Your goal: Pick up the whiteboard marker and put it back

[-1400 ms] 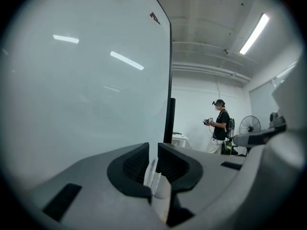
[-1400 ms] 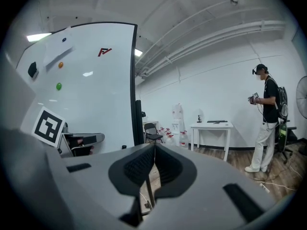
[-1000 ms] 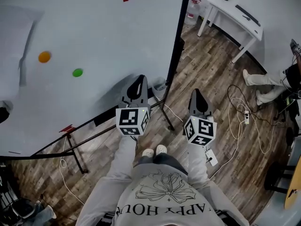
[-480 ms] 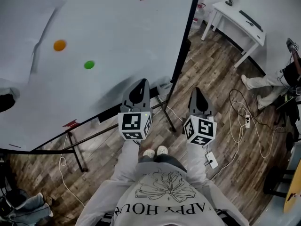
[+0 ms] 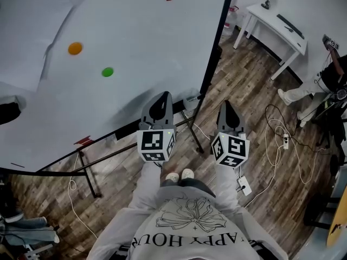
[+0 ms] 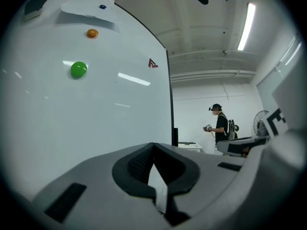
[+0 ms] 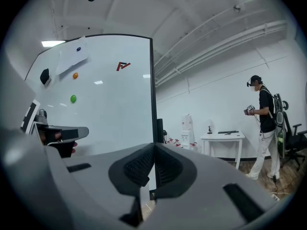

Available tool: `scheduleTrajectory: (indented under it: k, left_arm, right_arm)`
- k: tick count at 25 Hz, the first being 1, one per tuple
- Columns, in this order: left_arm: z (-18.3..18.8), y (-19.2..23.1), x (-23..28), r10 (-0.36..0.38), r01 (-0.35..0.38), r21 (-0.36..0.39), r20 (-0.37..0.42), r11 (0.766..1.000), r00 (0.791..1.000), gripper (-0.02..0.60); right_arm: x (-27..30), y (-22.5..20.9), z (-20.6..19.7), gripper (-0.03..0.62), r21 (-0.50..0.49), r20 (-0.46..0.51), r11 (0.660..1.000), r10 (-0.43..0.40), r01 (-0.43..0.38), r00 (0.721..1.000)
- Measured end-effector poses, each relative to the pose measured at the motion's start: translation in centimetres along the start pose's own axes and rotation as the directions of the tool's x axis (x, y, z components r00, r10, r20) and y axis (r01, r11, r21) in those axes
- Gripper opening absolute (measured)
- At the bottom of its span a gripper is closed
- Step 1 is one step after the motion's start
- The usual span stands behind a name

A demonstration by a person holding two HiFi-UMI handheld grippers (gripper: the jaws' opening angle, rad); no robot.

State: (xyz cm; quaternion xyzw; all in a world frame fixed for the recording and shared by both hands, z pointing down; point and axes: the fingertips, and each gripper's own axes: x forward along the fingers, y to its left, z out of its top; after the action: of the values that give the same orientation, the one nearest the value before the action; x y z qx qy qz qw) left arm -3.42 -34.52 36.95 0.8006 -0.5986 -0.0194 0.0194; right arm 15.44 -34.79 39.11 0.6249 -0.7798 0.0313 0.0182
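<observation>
The whiteboard (image 5: 135, 31) stands in front of me on a wheeled frame. No marker shows plainly in any view. A small red thing (image 5: 82, 141) lies at the board's lower edge, too small to identify. My left gripper (image 5: 161, 97) points level at the board's lower right part, its jaws shut with nothing between them (image 6: 153, 145). My right gripper (image 5: 226, 106) hangs beside it, past the board's right edge, also shut and empty (image 7: 154, 145).
A green magnet (image 5: 108, 72), an orange magnet (image 5: 75, 48), a paper sheet and a black eraser (image 5: 8, 112) are on the board. Stand legs (image 5: 87, 177) and cables (image 5: 282, 140) cross the wood floor. A white table (image 5: 274, 20) and another person (image 7: 264, 123) are at right.
The board and its magnets have slid rightward and up in the head view. Both grippers stay side by side before me, a little closer to the board, empty.
</observation>
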Motion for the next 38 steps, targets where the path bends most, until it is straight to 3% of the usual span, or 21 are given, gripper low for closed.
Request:
scheduleTrajectory:
  k: [38]
  left_arm:
    - [0.1, 0.1, 0.6, 0.016, -0.016, 0.035, -0.004, 0.999, 1.0, 0.005]
  right_arm:
    - [1.2, -0.3, -0.7, 0.003, 0.009, -0.009, 1.0, 0.007, -0.007, 1.0]
